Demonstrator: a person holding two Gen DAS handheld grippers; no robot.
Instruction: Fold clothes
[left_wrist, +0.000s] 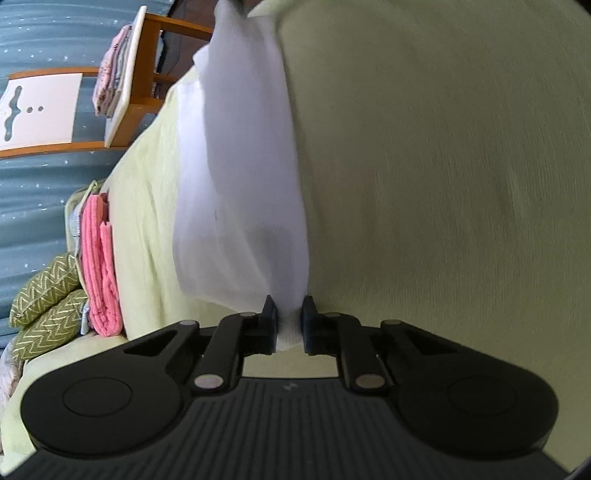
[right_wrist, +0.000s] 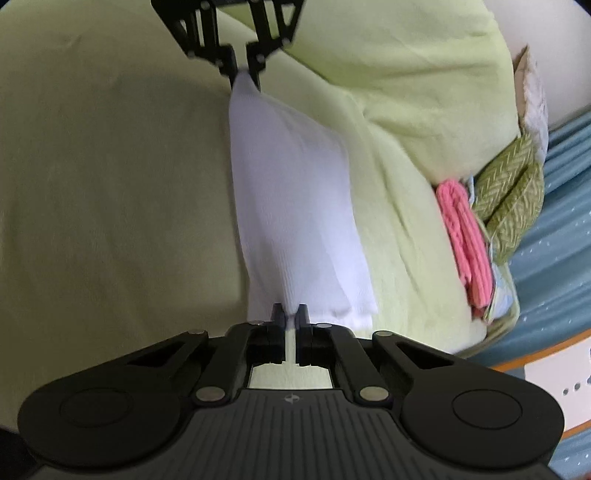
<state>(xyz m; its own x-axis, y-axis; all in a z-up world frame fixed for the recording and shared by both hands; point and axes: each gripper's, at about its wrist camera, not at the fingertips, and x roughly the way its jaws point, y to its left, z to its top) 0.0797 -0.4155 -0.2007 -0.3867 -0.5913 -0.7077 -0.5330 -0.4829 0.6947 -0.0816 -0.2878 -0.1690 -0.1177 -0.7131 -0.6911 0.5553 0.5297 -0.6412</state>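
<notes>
Left wrist view shows our left gripper (left_wrist: 289, 325) clamped on the white garment (left_wrist: 240, 177) mid-frame, stretched above the green bedspread (left_wrist: 443, 184). Our right gripper (right_wrist: 290, 321) pinches its other end. Folded pink cloth (right_wrist: 467, 236) waits at right; we judge this piece only half done, its fold not yet laid down.

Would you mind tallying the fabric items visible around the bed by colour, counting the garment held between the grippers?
White: 1, the white garment, pinched by the left gripper and the right gripper.
Pink: 1, the folded pink towel.
Green patterned: 2, the zigzag cushions.
Pale green: 1, the bedspread.
Total: 5
</notes>
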